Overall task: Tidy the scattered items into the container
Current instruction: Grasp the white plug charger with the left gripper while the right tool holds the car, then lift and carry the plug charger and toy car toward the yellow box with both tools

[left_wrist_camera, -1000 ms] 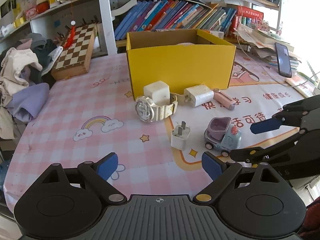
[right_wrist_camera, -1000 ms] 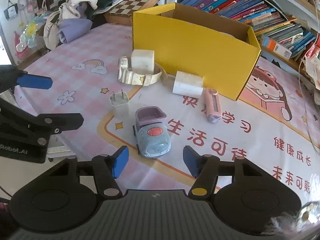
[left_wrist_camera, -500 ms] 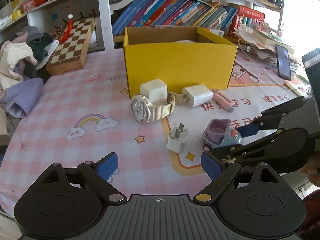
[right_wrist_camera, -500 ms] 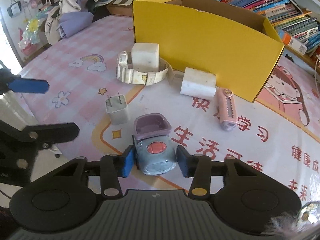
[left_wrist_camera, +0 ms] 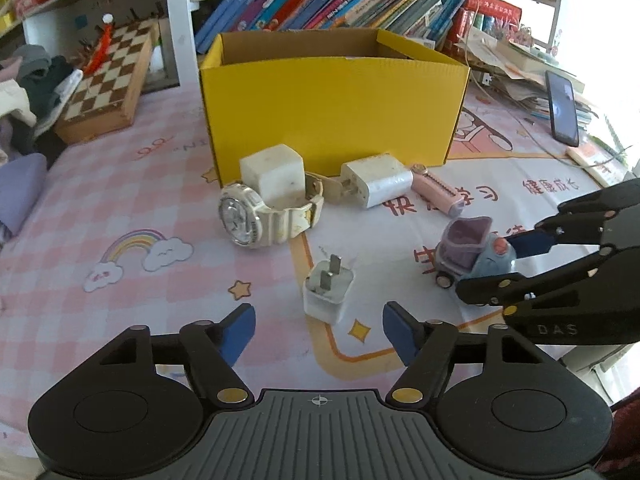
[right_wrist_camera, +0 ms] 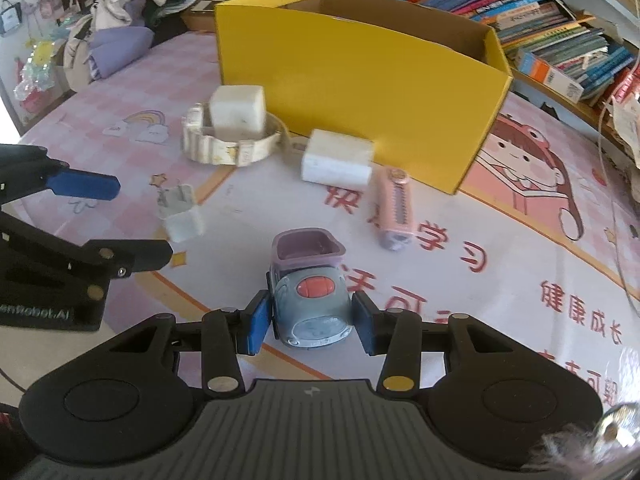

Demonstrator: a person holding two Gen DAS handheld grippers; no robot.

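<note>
A pink checked tablecloth (left_wrist_camera: 120,208) printed with rainbows, stars and red Chinese characters fills most of both views. The yellow cardboard box (left_wrist_camera: 332,116) stands open-topped at upper centre of the left wrist view, with a row of books (left_wrist_camera: 320,4) on the shelf behind it and a chessboard (left_wrist_camera: 108,76) at upper left (a heap of clothes (right_wrist_camera: 120,36) lies in the upper left of the right wrist view).

The right gripper (right_wrist_camera: 310,320) sits at lower centre of its own view, its blue pads on either side of the toy car (right_wrist_camera: 310,304), closed in against the car's grey-blue body; whether they fully press on it I cannot tell. In the left wrist view the same car shows at middle right, wheels at the cloth. The left gripper (left_wrist_camera: 316,330), at lower centre of its view, has its jaws spread wide and holds nothing.

Just in front of the box, a cream wristwatch (left_wrist_camera: 268,216) lies on its side, with a white cube charger (left_wrist_camera: 274,176) standing inside its strap. To the right lies a white power adapter (left_wrist_camera: 378,184), then a pink utility knife (left_wrist_camera: 438,192). Smallest, a white plug adapter (left_wrist_camera: 328,294), prongs up, stands just above the left gripper's open fingers.
</note>
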